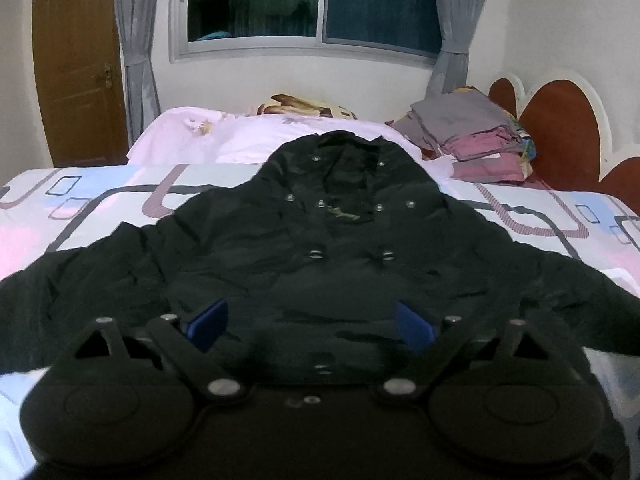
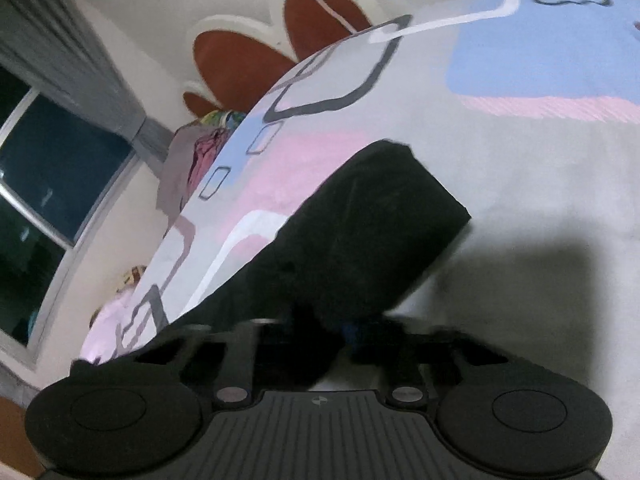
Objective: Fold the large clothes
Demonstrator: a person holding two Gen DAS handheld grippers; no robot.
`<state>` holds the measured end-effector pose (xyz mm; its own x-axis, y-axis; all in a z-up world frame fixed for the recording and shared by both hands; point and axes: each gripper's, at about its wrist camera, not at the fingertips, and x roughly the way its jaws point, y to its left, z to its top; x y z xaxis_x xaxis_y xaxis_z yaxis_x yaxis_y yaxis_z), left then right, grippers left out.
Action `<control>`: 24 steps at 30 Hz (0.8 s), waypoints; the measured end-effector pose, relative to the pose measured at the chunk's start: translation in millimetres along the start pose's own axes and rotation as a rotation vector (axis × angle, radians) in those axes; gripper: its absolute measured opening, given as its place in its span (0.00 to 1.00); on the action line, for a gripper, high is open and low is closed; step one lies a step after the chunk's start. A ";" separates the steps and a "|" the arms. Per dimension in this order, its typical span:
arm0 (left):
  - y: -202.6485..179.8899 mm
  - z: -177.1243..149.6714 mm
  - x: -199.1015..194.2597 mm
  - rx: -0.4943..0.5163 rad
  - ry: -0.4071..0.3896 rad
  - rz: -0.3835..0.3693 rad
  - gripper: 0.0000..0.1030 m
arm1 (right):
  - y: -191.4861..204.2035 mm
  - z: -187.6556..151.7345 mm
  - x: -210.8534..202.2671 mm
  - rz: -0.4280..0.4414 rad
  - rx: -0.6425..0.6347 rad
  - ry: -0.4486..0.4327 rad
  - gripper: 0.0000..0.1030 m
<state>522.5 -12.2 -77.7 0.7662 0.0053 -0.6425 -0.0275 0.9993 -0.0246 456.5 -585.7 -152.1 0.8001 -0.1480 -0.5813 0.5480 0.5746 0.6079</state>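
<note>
Both jacket point(image 1: 320, 232) sleeves run off frame at 3 and 9 o'clock in the left view, where the garment lies spread flat on the bed point(image 1: 120, 200). The left tool point(image 1: 312, 326) hangs wide apart over its hem, grasping nothing. The right tool point(image 2: 332, 332) is motion-blurred, apparently clenched on the sleeve point(image 2: 372, 232).
</note>
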 end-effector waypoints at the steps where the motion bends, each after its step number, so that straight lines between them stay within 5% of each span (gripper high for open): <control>1: 5.0 1.6 -0.7 0.006 -0.005 -0.003 0.85 | 10.0 -0.2 -4.1 -0.008 -0.047 -0.019 0.07; 5: 32.1 9.8 3.8 0.044 0.005 -0.019 0.77 | 69.8 -8.8 -24.3 0.060 -0.204 -0.097 0.06; 9: 67.5 17.5 12.1 -0.034 0.025 -0.059 0.72 | 162.8 -52.1 -36.8 0.208 -0.438 -0.091 0.05; 13: 86.1 21.9 13.7 -0.041 0.024 -0.083 0.73 | 242.2 -122.8 -37.1 0.378 -0.576 0.015 0.05; 17: 105.5 18.0 11.5 -0.066 0.030 -0.088 0.73 | 297.8 -202.9 -25.0 0.460 -0.718 0.137 0.05; 24: 135.7 7.3 18.8 -0.170 0.069 -0.123 0.72 | 348.7 -333.9 -5.3 0.488 -0.979 0.301 0.06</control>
<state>537.9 123.8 -87.5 0.7249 -0.1248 -0.6775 -0.0485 0.9717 -0.2310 561.8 -115.8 -117.6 0.7120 0.3883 -0.5851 -0.3391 0.9197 0.1977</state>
